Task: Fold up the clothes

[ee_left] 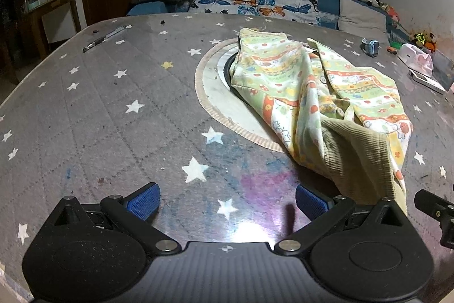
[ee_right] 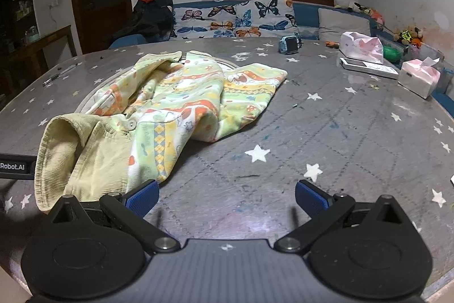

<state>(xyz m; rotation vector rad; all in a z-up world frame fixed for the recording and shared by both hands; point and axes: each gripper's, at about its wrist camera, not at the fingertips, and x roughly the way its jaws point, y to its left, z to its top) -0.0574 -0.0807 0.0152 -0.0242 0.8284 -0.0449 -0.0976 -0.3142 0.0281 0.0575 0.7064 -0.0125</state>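
Pale green and yellow printed cotton, with orange bands and small cartoon figures, makes up the child's garment [ee_left: 320, 93] lying in a loose crumpled heap on the round table [ee_left: 99, 110], which is covered in a grey quilted cloth with white stars under a glossy clear sheet. The garment rests partly over a circular inset [ee_left: 215, 93] at the table's centre, and its olive ribbed corduroy lining [ee_right: 85, 149] is turned outward at the end nearest me. I judge it was dropped there unsorted, since nothing is smoothed or aligned yet, so folding has not begun. I hold my left gripper [ee_left: 227, 202] low over bare tabletop just left of the garment, its blue-padded fingers spread wide and gripping nothing. My right gripper [ee_right: 227, 196] sits on the garment's other side, also wide open and empty, with its left pad [ee_right: 143, 196] just beside the corduroy edge; I cannot tell if they touch. I think I keep one tool on each flank so both can take hold of the cloth and spread it flat. Away from the work lie a pen [ee_left: 105, 39] near the far left rim, a blue watch [ee_right: 289, 41], tissue packs [ee_right: 418, 77] and a white remote [ee_right: 369, 67] at the right. Behind is a sofa with a butterfly-print cover [ee_right: 235, 19].
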